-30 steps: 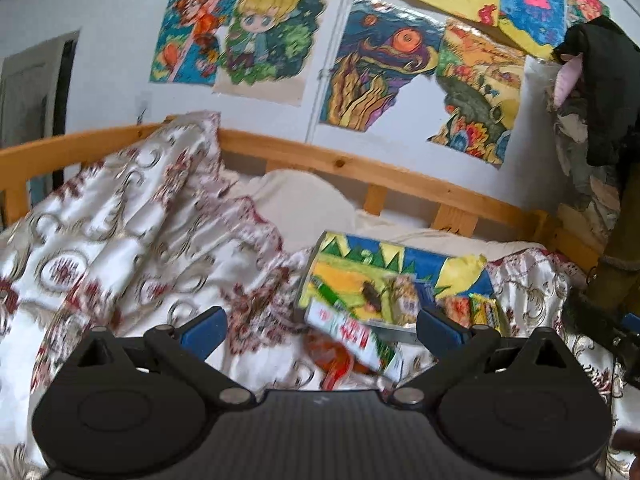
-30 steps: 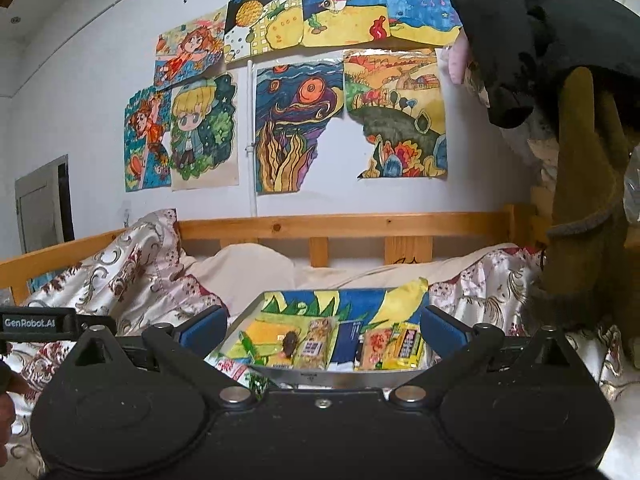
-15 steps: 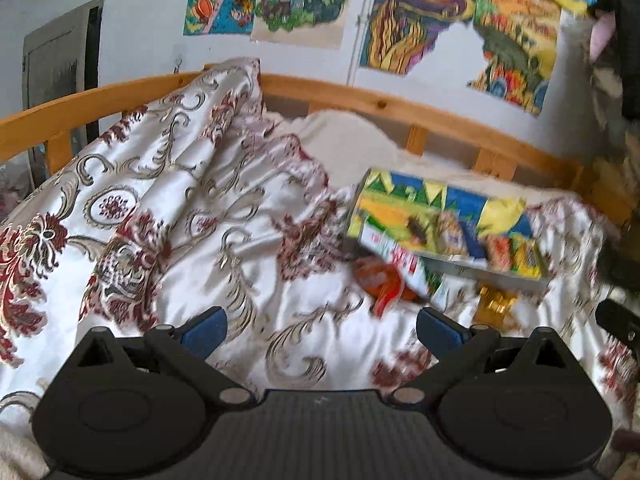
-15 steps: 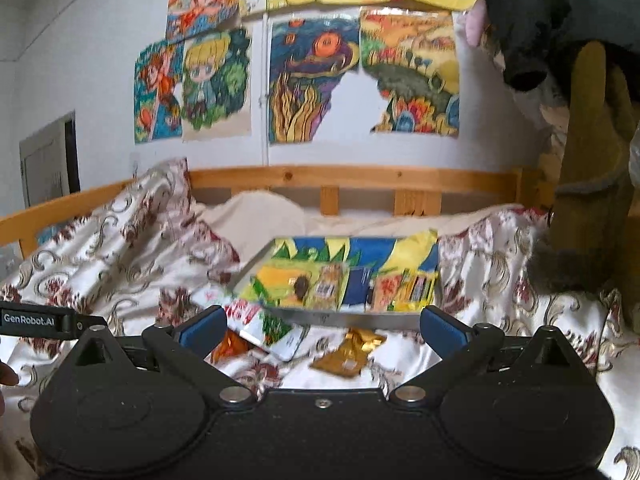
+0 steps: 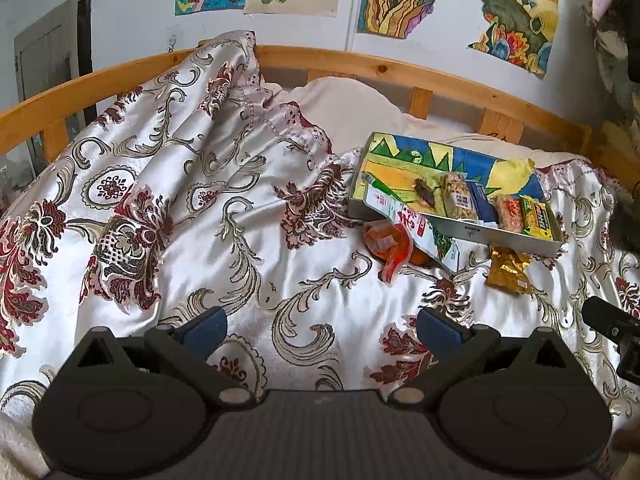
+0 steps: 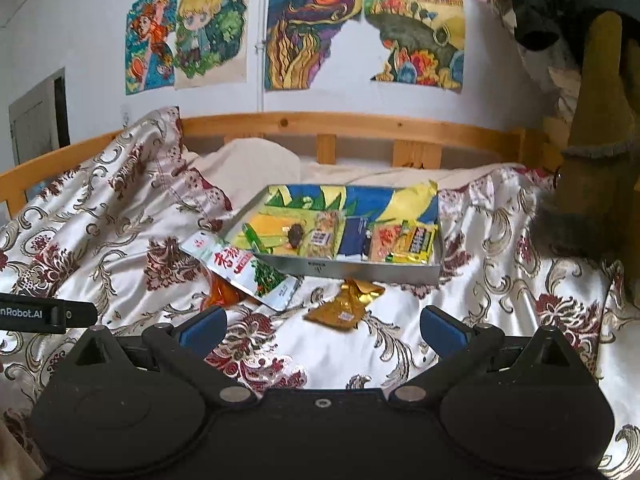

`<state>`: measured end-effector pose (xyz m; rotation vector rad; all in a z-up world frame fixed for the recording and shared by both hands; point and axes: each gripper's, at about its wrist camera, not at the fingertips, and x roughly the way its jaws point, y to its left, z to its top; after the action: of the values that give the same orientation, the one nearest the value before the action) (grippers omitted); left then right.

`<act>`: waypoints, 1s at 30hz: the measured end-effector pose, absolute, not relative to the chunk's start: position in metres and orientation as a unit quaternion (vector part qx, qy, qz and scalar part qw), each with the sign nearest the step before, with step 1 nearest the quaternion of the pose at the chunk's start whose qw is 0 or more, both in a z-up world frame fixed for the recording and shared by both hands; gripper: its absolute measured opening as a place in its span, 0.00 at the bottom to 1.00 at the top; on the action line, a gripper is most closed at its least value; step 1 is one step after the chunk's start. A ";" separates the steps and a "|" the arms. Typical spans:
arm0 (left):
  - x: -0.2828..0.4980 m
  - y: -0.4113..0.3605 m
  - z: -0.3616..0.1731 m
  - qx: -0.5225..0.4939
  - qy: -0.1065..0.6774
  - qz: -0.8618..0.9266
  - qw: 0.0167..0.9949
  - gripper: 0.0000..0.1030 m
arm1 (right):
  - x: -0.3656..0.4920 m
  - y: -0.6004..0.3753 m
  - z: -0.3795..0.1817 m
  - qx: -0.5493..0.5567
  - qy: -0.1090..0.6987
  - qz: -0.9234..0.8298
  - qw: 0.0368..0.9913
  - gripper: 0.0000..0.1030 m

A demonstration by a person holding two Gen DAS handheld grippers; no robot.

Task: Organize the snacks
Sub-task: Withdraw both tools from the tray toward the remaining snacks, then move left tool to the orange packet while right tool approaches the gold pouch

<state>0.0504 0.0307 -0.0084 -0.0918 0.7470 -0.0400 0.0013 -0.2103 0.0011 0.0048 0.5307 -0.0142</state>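
A shallow metal tray (image 5: 472, 233) (image 6: 348, 269) with a colourful drawing inside lies on the bed and holds several snack bars, among them a yellow-green pack (image 5: 538, 218) (image 6: 416, 242). A white-red-green packet (image 5: 412, 226) (image 6: 244, 268) leans on the tray's near left edge, over an orange packet (image 5: 386, 246) (image 6: 222, 294). A gold packet (image 5: 508, 270) (image 6: 346, 306) lies on the cover just in front of the tray. My left gripper (image 5: 320, 326) is open and empty, well short of the snacks. My right gripper (image 6: 322, 324) is open and empty, just short of the gold packet.
A patterned satin bedcover (image 5: 168, 200) is bunched high at the left. A wooden bed rail (image 6: 360, 124) runs along the back, below wall drawings. Hanging clothes and an olive garment (image 6: 596, 140) stand at the right. The other gripper's tip (image 5: 608, 322) shows at the right edge.
Both grippers have tilted down and drawn back, so the bedcover and the loose packets in front of the tray have come into view. Both stay open.
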 end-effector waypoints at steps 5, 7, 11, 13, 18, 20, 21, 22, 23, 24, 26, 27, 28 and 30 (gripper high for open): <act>0.051 0.029 -0.009 -0.041 0.369 -0.024 0.928 1.00 | 0.003 -0.209 -0.001 0.000 0.267 -0.007 0.964 0.99; 0.052 0.028 -0.010 -0.038 0.372 -0.024 0.927 1.00 | 0.003 -0.209 -0.001 -0.001 0.269 -0.006 0.963 0.99; 0.054 0.027 -0.011 -0.033 0.379 -0.024 0.925 1.00 | 0.005 -0.210 -0.001 -0.002 0.273 -0.005 0.962 0.99; 0.056 0.026 -0.012 -0.031 0.380 -0.025 0.924 1.00 | 0.006 -0.209 -0.001 -0.002 0.276 -0.005 0.961 0.99; 0.061 0.025 -0.015 -0.031 0.390 -0.028 0.920 1.00 | 0.010 -0.209 -0.004 -0.004 0.287 -0.007 0.958 0.99; 0.064 0.025 -0.016 -0.034 0.395 -0.031 0.918 1.00 | 0.012 -0.209 -0.006 -0.005 0.292 -0.007 0.956 0.99; 0.064 0.025 -0.016 -0.035 0.397 -0.032 0.917 1.00 | 0.012 -0.208 -0.006 -0.006 0.294 -0.007 0.956 0.99; 0.066 0.025 -0.017 -0.037 0.399 -0.032 0.916 1.00 | 0.013 -0.208 -0.007 -0.006 0.296 -0.006 0.955 0.99; 0.067 0.025 -0.017 -0.038 0.401 -0.033 0.915 1.00 | 0.014 -0.208 -0.007 -0.007 0.298 -0.006 0.955 0.99; 0.069 0.025 -0.018 -0.040 0.403 -0.034 0.914 1.00 | 0.014 -0.207 -0.008 -0.008 0.300 -0.006 0.954 0.99; 0.071 0.024 -0.021 -0.042 0.407 -0.035 0.912 1.00 | 0.015 -0.207 -0.009 -0.008 0.302 -0.007 0.953 0.99; 0.072 0.024 -0.022 -0.043 0.410 -0.035 0.910 1.00 | 0.016 -0.207 -0.009 -0.008 0.304 -0.007 0.953 0.99; 0.073 0.023 -0.023 -0.044 0.412 -0.036 0.909 1.00 | 0.017 -0.207 -0.009 -0.008 0.306 -0.007 0.952 0.99; 0.075 0.023 -0.025 -0.046 0.417 -0.037 0.907 1.00 | 0.018 -0.208 -0.010 -0.008 0.309 -0.007 0.951 0.99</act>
<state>0.0755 0.0228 -0.0246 -0.0947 0.8614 -0.0766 0.0179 -0.2079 -0.0104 -0.0161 0.6289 -0.0134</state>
